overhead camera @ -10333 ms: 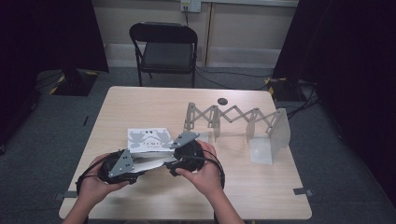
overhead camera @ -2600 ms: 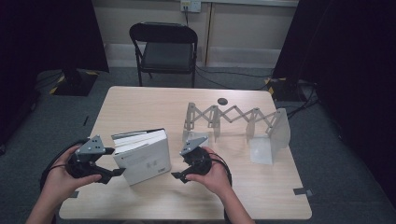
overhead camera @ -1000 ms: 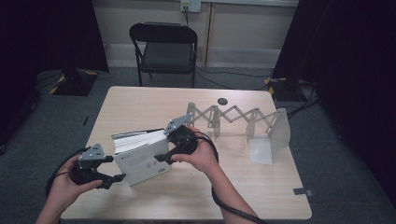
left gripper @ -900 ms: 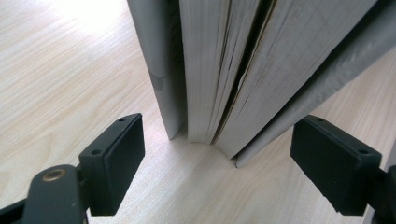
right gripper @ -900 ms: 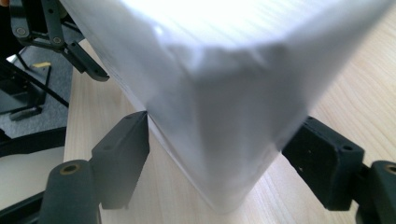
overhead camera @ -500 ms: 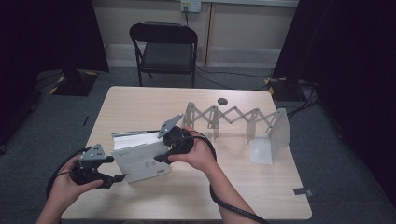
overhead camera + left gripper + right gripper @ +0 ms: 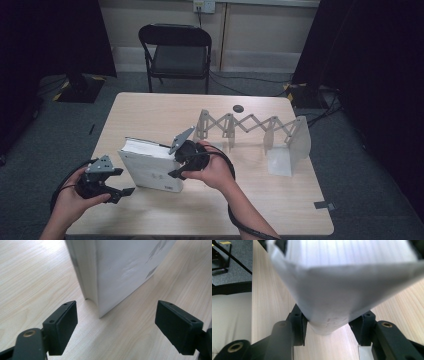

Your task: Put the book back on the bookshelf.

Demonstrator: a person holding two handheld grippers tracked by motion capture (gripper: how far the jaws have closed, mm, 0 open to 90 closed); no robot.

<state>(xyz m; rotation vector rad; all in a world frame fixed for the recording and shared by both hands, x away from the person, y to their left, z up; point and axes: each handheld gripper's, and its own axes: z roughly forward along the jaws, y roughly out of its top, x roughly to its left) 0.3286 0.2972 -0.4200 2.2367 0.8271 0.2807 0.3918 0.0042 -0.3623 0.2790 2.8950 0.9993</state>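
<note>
High view showed one white book [image 7: 150,167] standing upright on its edge near the front left of the table [image 7: 280,200], beside our right gripper [image 7: 176,161]. In the right gripper view its jaws had just been closing, and both pads pressed the book [image 7: 332,290] at its corner, one on each side, so we held it. Our left gripper [image 7: 116,182] waited just beside the book's near end, and in the left gripper view [image 7: 116,327] its jaws stood wide apart with the book [image 7: 125,267] ahead of them, not touched. We judged the book raised and gripped, while carrying it to the accordion rack [image 7: 250,127], well apart at the right, was left to do. We counted one book, one rack, one small dark disc [image 7: 238,108], two grippers and one chair [image 7: 175,50].
</note>
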